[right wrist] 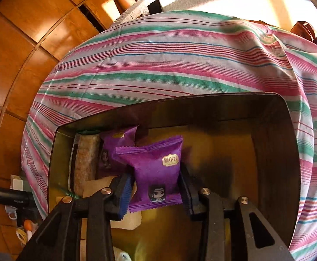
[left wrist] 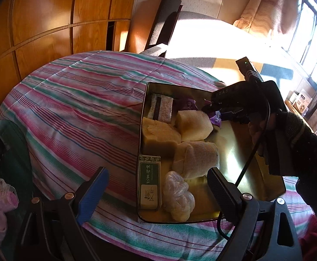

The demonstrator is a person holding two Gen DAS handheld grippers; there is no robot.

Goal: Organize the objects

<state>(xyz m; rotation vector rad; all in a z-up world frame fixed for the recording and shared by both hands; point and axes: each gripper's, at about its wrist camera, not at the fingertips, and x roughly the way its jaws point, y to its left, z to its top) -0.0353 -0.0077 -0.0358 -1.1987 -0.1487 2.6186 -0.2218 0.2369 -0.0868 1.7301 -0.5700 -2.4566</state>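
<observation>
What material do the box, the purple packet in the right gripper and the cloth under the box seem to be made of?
Box: probably metal with a glossy golden finish; its inner walls give mirror-like reflections.
Purple packet: likely thin plastic film, slightly shiny, with crimped zigzag edges; the right gripper pinches it.
Cloth: woven fabric, matte, striped pink, green and white, with soft wrinkles.
</observation>
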